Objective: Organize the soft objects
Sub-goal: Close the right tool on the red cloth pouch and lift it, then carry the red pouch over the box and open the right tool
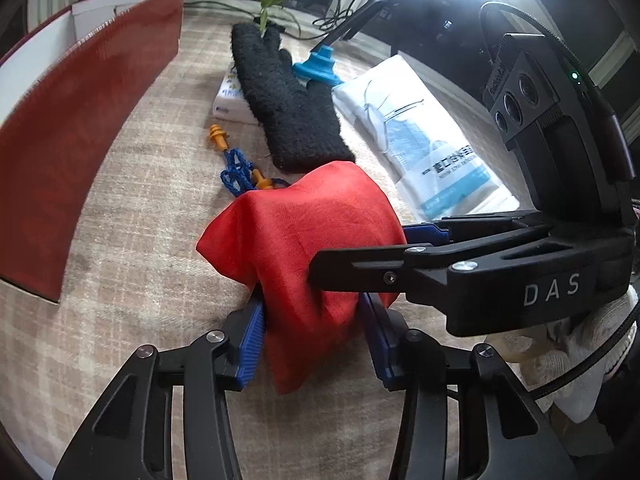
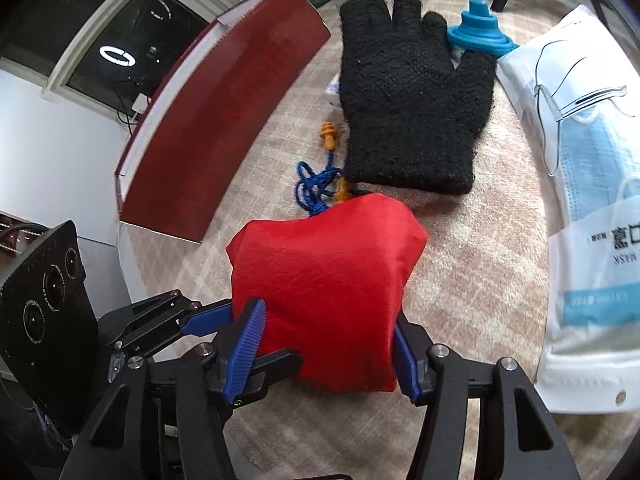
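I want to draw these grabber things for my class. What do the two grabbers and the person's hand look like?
Both are black plastic frames with silver screws. The left gripper and right gripper have ribbed blue pads on their fingers. The right one has white letters "DAS", a black camera block with three round lenses, a small green light and a black cable. The hand wears a white knitted glove.

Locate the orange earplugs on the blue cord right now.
The orange earplugs on the blue cord lie on the plaid cloth, between the dark red box on their left and the black knit glove, just beyond the red fabric bundle.
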`<state>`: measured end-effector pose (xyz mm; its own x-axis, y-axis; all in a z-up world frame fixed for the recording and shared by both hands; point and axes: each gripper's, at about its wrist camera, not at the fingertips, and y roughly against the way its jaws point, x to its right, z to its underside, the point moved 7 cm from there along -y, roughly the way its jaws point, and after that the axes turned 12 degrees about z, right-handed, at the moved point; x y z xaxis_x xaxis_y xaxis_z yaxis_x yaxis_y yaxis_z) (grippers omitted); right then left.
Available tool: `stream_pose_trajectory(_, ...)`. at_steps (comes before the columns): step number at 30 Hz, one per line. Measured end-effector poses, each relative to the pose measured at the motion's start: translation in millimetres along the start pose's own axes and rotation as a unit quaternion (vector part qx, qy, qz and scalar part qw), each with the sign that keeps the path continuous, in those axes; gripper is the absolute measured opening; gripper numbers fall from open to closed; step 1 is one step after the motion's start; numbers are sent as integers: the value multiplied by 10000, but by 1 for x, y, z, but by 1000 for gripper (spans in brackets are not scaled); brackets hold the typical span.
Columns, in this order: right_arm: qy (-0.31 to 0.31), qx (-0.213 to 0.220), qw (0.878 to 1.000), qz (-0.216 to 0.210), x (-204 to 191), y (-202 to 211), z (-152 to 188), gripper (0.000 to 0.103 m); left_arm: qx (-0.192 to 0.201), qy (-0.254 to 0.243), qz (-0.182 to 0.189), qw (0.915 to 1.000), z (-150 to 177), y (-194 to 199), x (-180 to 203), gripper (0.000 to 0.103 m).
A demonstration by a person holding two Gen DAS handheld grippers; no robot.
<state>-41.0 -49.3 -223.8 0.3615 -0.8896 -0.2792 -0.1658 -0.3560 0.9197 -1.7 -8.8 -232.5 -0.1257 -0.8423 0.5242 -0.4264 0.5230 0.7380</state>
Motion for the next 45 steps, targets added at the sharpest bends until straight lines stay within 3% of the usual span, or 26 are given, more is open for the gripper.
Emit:
stream_pose_trajectory(7, 219, 404, 9989, 135, -29, 37, -14, 54, 339, -239, -24, 9991, -8, 34, 12, 44)
stream_pose_trajectory(16, 638, 843, 9944, -35, -97, 67, -60, 54, 1075, -366, -255, 9932, -37, 103, -3, 44)
stream_pose_trajectory(28, 1284, 957, 9871, 7, -195, 34, -118, 54, 1690, -59, -757, 9827, -71, 165, -82, 44)
stream_pose_trajectory(33, 1365, 851, 9870, 43, -211, 10, -129, 54, 1742, 191, -805, 9812, -77, 170, -118, 44)
stream_pose_trajectory(45, 1359, 710, 9881, 147, -217, -15, -143, 54, 1688, 373, -837, 9814, -76, 169, -149, 44)
